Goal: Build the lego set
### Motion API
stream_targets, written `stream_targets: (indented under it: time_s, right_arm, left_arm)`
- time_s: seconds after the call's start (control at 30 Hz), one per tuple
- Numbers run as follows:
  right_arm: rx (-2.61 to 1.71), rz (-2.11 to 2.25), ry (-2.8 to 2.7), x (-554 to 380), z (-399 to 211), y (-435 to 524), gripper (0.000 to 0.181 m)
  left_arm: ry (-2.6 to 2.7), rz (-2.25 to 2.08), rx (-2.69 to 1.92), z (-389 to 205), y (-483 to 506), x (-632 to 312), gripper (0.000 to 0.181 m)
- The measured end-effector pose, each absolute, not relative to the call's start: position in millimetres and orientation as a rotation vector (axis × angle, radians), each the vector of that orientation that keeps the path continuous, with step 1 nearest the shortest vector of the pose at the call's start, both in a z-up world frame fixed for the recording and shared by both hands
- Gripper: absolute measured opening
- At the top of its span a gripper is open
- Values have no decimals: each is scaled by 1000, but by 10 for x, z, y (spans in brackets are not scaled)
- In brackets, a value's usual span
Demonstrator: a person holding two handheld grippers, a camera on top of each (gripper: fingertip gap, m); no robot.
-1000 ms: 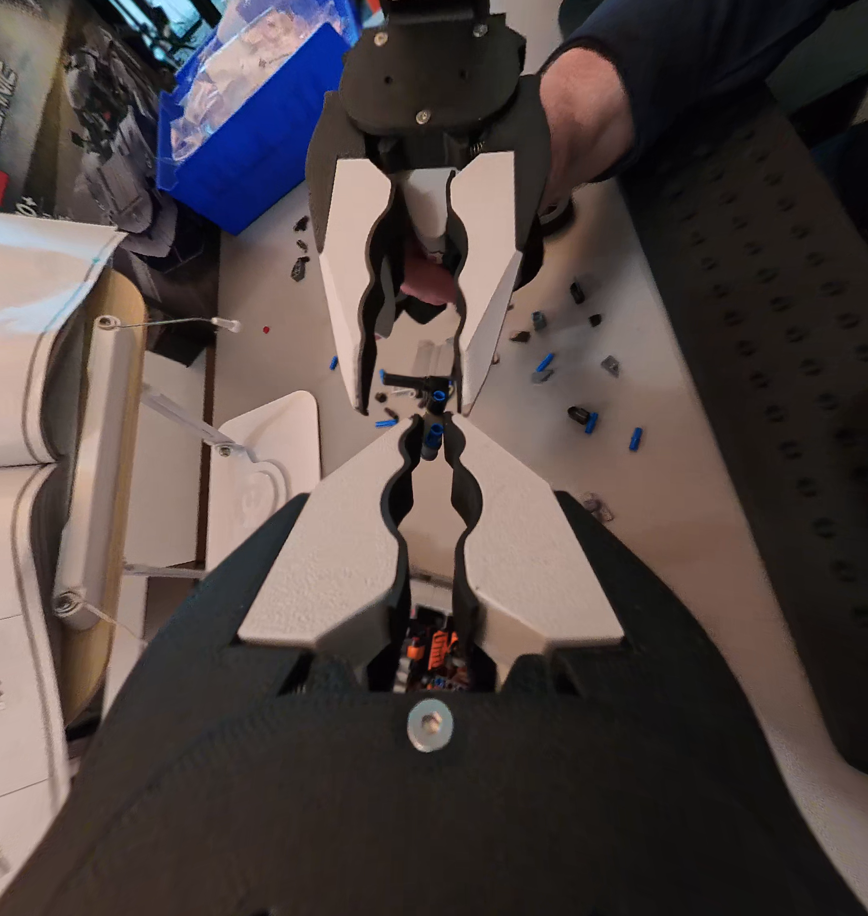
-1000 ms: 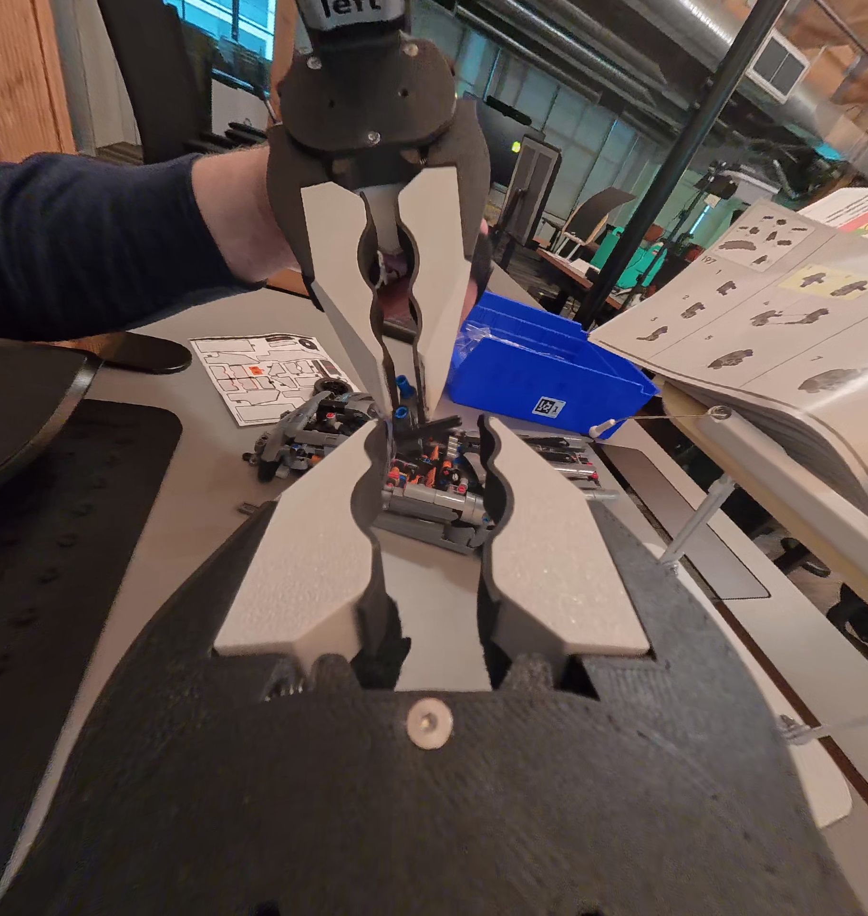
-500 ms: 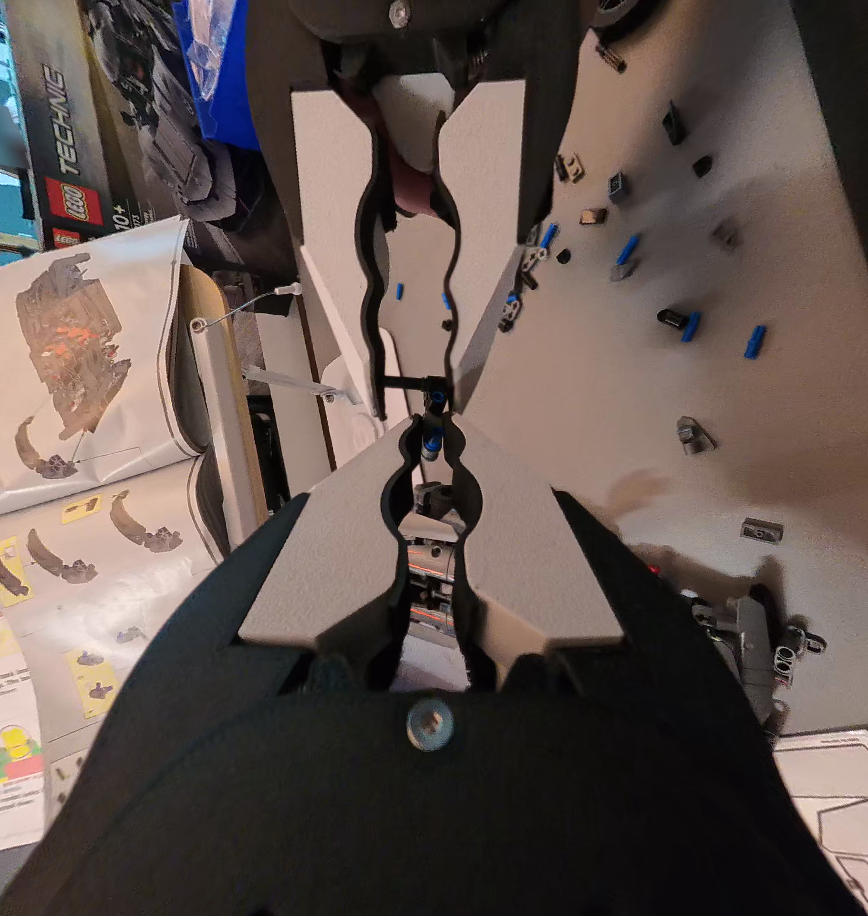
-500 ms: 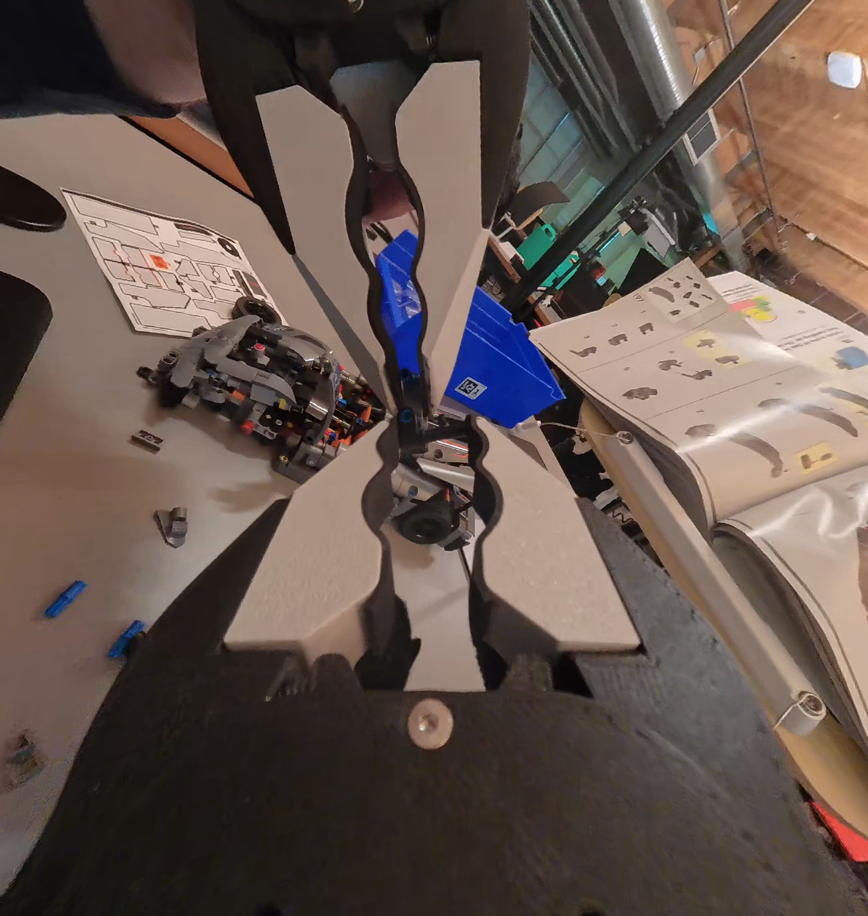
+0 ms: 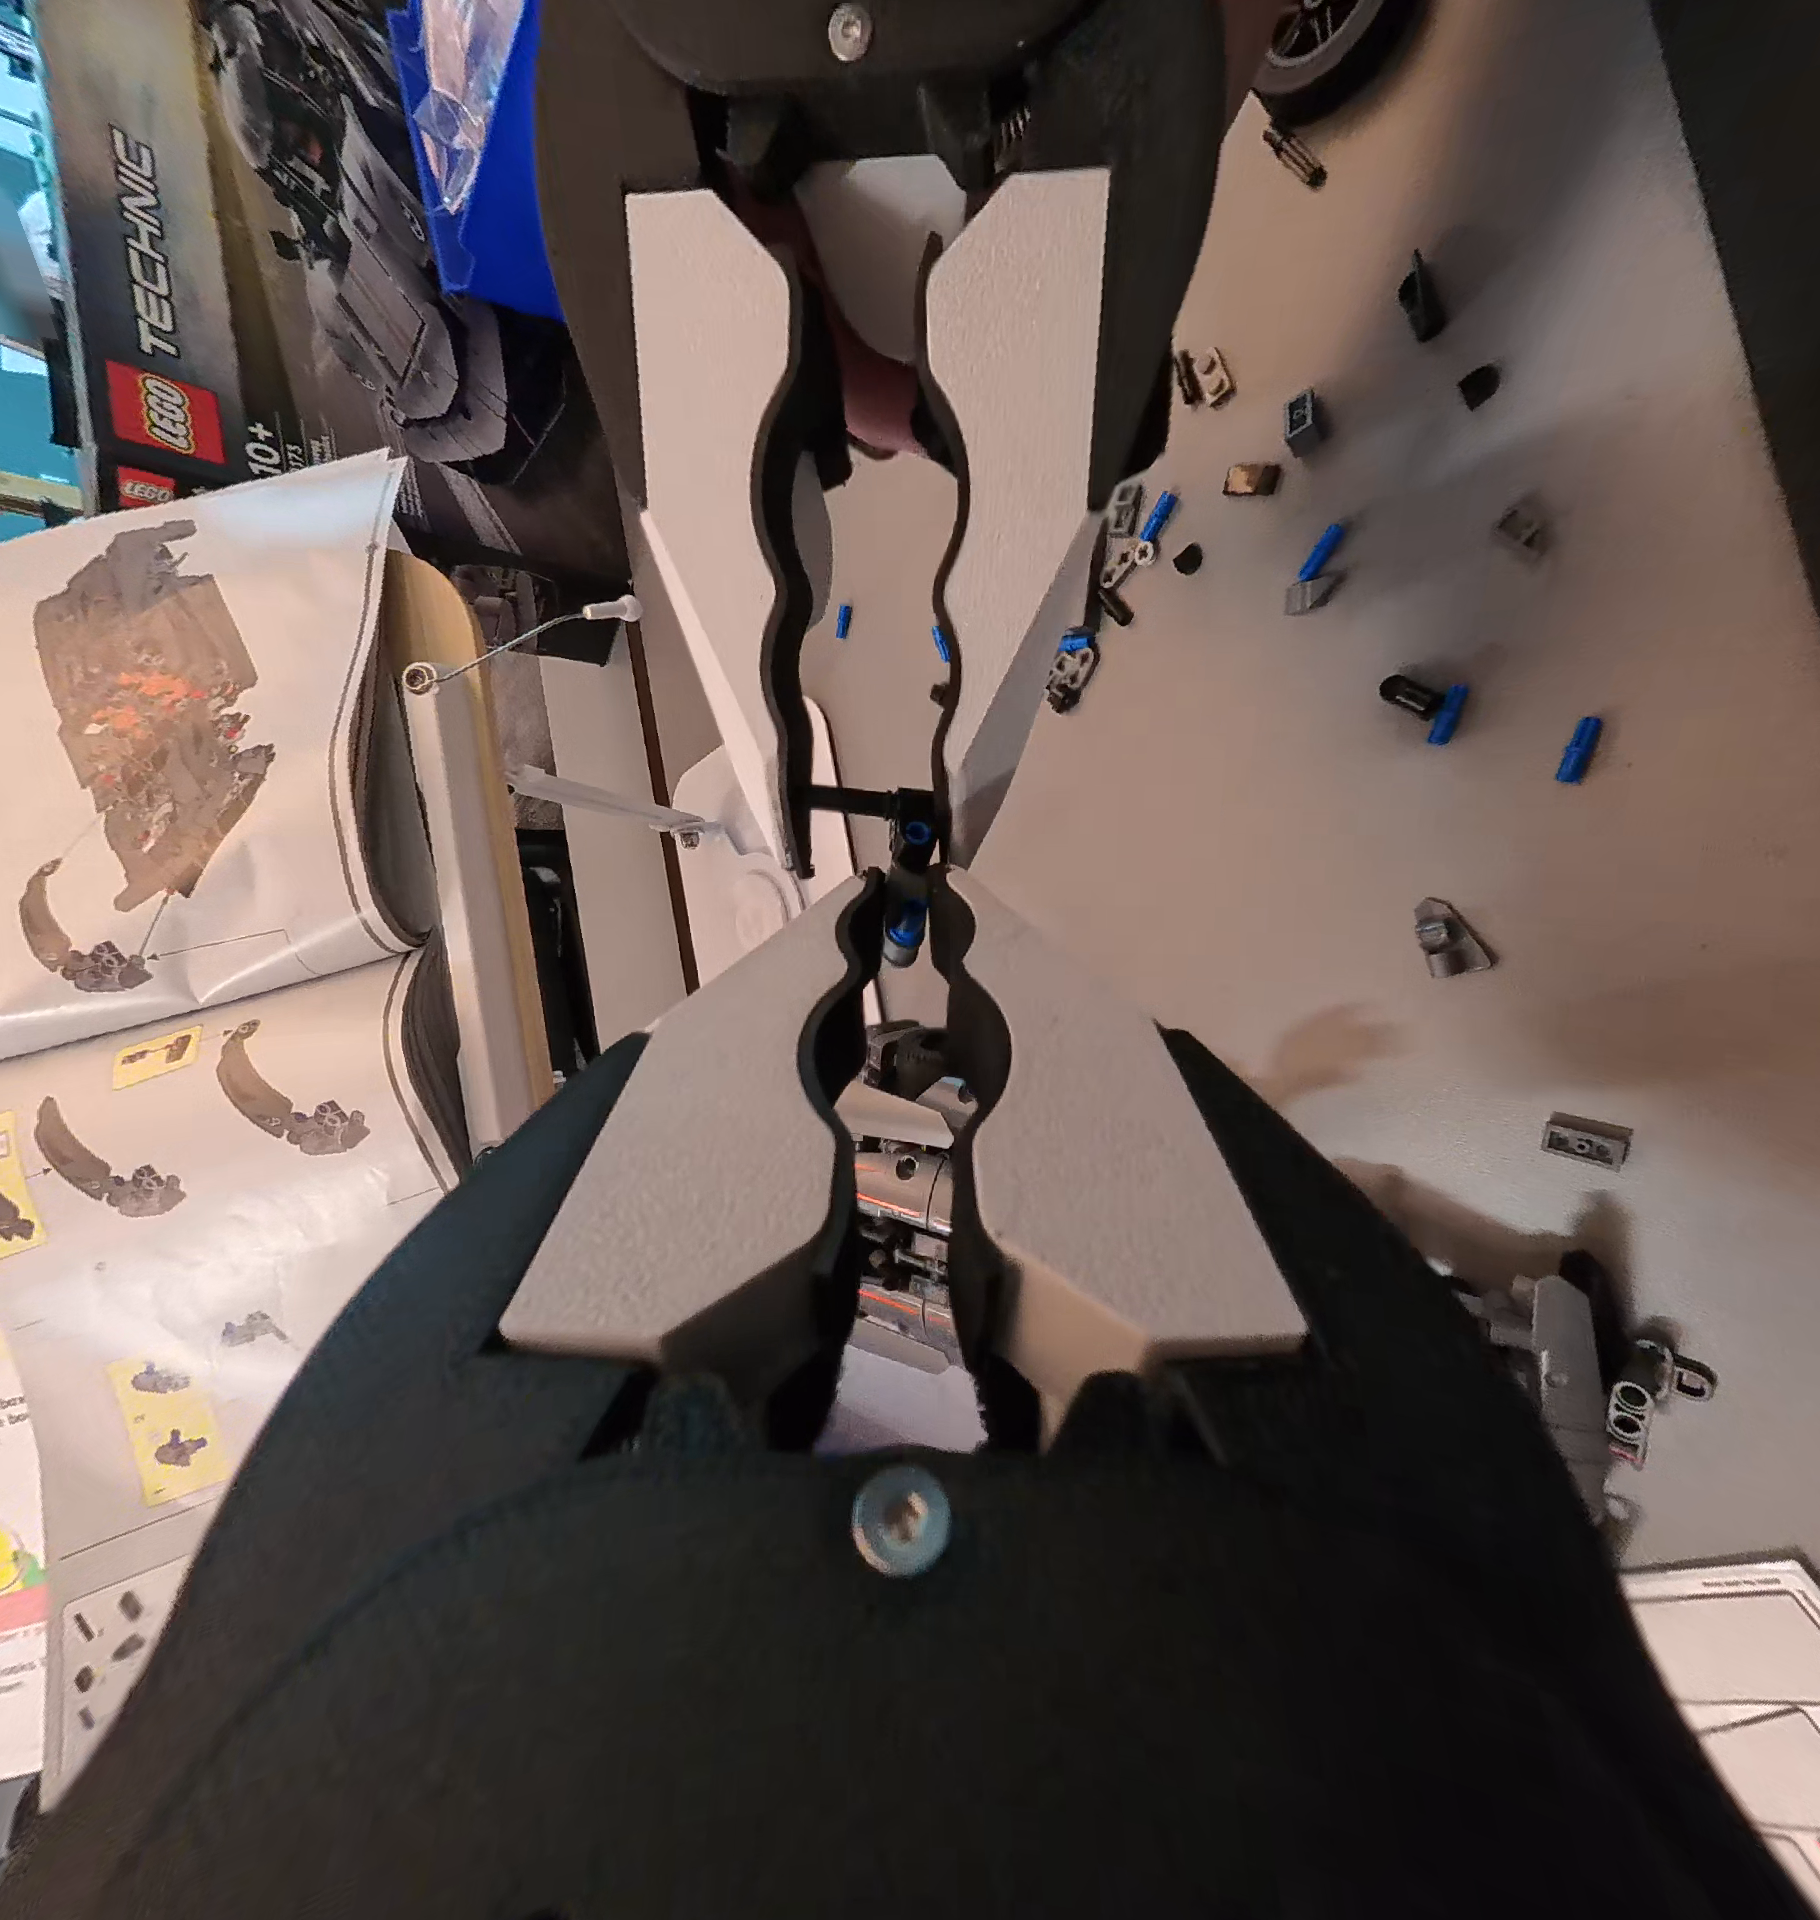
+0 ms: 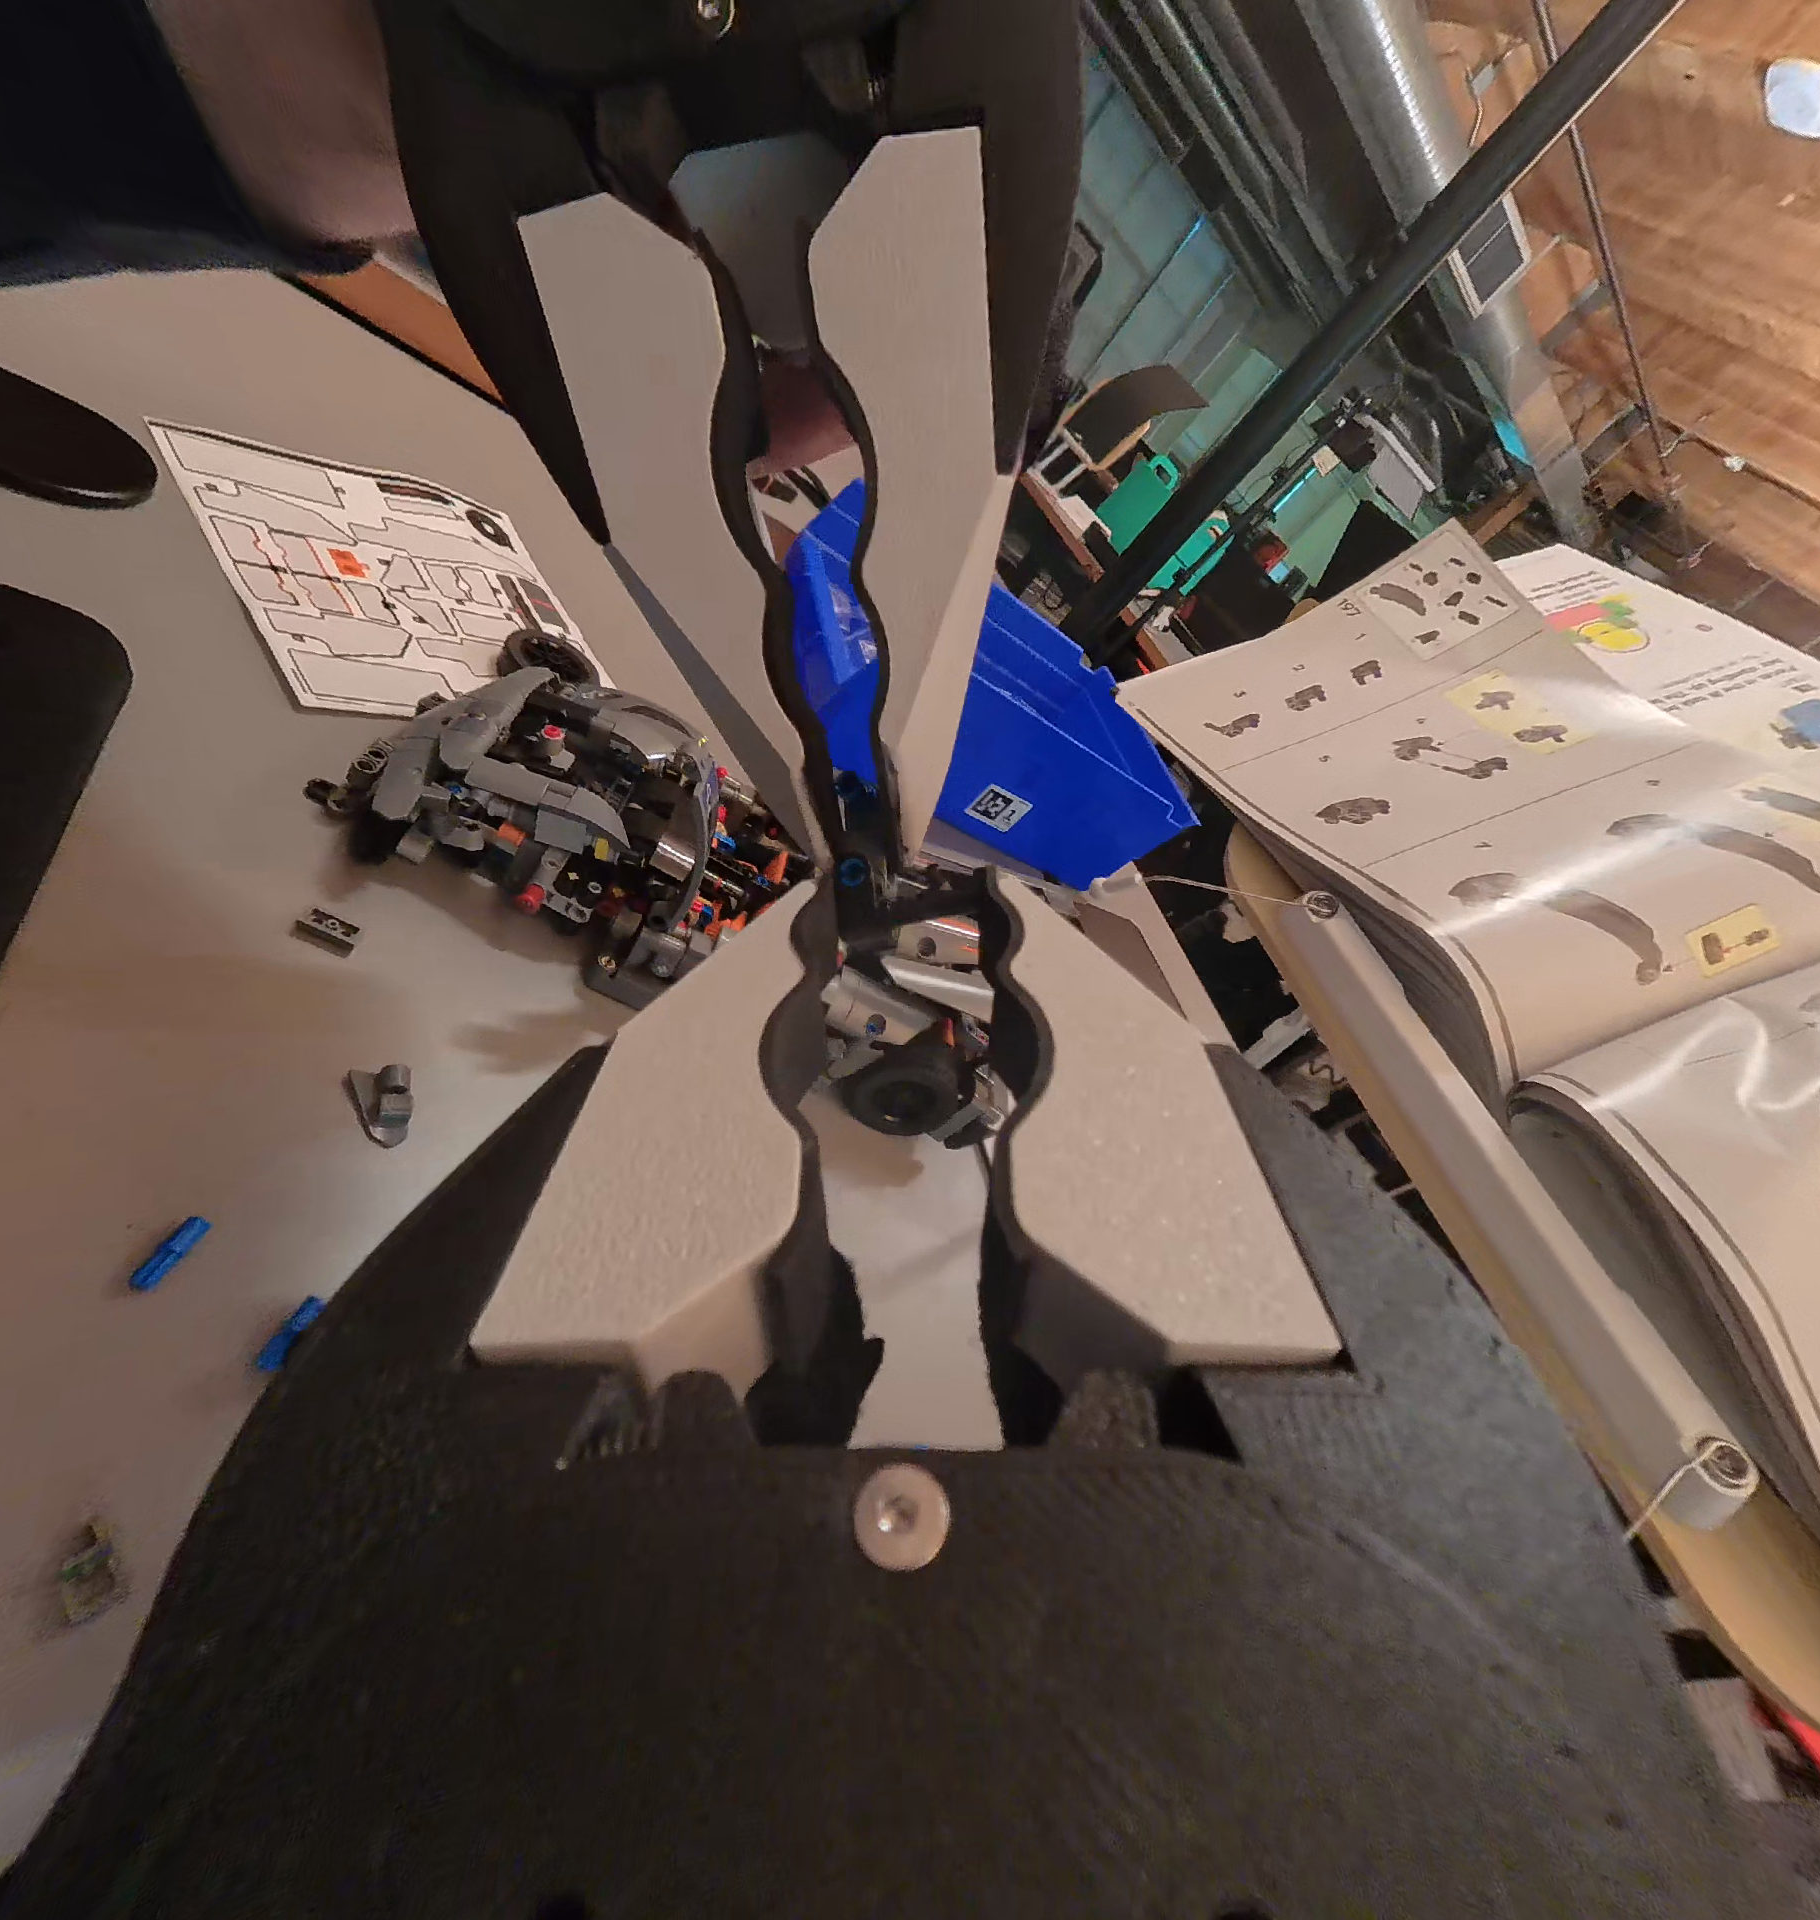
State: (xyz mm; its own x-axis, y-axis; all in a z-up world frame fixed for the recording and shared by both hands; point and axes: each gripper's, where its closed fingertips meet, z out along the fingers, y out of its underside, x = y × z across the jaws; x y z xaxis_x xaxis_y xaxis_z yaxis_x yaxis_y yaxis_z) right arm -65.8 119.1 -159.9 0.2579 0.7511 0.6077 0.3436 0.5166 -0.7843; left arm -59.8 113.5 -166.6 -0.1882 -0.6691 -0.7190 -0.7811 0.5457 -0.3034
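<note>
Lego piece [image 5: 901, 831] between both grippers, shape unclear.

Two tongs [image 5: 906, 894] [image 6: 864, 883], one blue bin [image 6: 1051, 738], one open manual [image 6: 1508, 790], one sticker sheet [image 6: 355, 561].

Two matching grippers: left gripper [image 5: 906, 894] and right gripper [image 6: 906, 883], each with a black textured body, a silver screw [image 5: 901, 1519] at six o'clock, and pale grey wedge fingers [image 5: 698, 1174] lined with wavy black pads.
</note>
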Motion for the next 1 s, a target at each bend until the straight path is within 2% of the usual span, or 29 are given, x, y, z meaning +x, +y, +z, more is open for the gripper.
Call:
stream_targets:
  time_s: [0.27, 0.73, 0.87, 1.0]
  right_arm:
    - [-1132, 572, -1303, -667, -1613, 1195, 31]
    - [-1150, 689, -1260, -634, -1538, 1173, 10]
    - [-1172, 815, -1182, -584, -1445, 1196, 9]
    - [-1191, 928, -1105, -521, -1367, 1244, 10]
  left_arm:
    - [1907, 192, -1206, -1679, 1202, -680, 5]
    - [1823, 22, -1232, -1586, 1184, -582, 5]
    - [1758, -23, -1275, -1529, 1271, -599, 19]
    - [1704, -82, -1286, -1470, 1295, -607, 19]
